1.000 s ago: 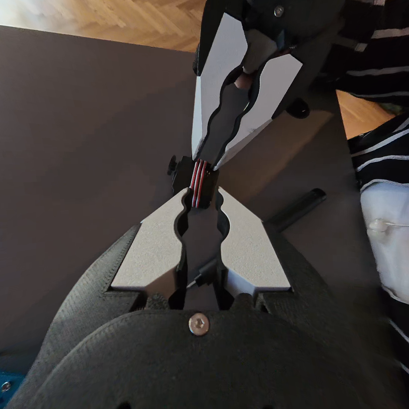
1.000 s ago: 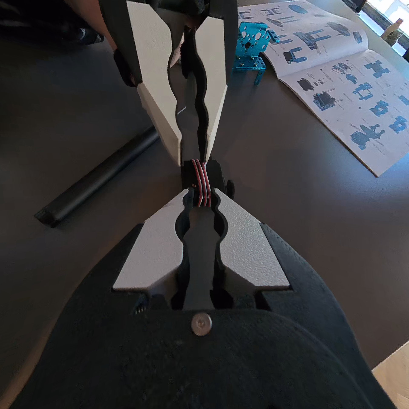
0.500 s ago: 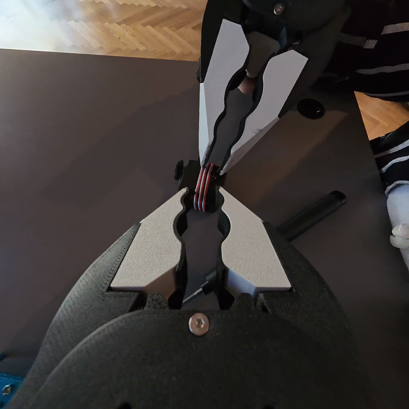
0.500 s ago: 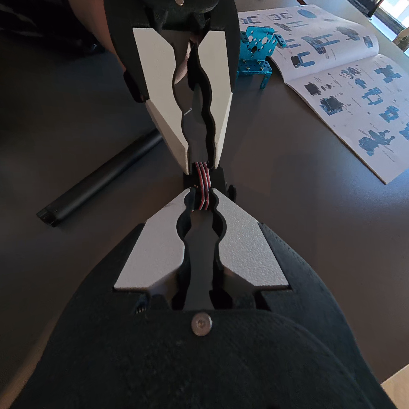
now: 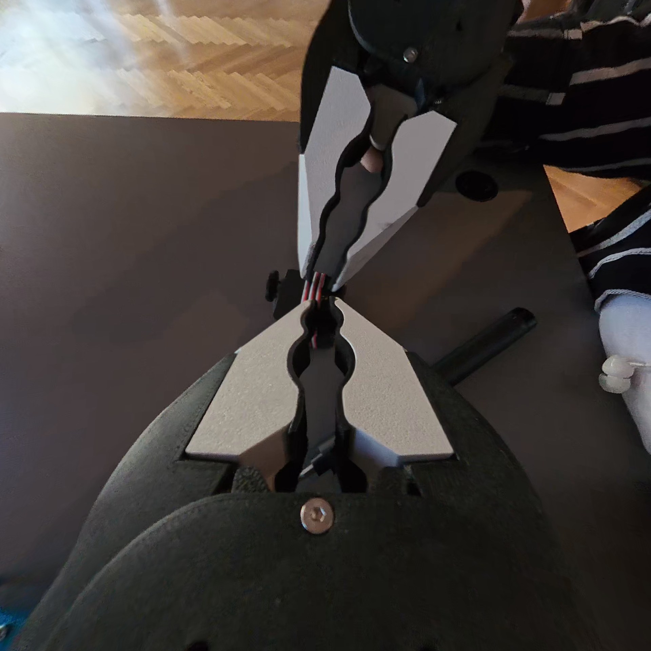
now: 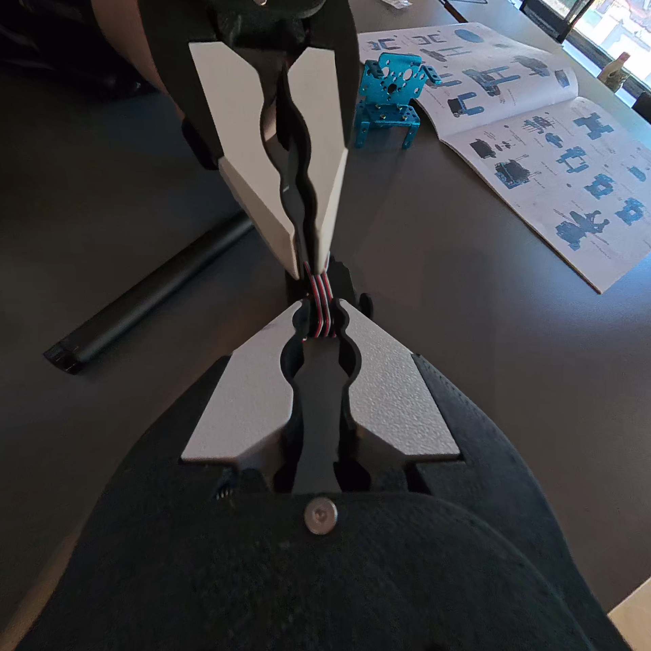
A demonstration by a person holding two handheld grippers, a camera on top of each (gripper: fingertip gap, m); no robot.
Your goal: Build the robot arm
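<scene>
Now — left tool pinches striped cable | right tool clamps same cable.

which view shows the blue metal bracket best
The right wrist view: the blue bracket stands in full on the dark table, beside the open booklet. The left wrist view shows only a blue sliver at its bottom left corner.

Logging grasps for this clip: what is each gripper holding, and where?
Both the left gripper and right gripper pinch the folded red-white-black wire bundle of a small black servo, at opposite ends.
</scene>
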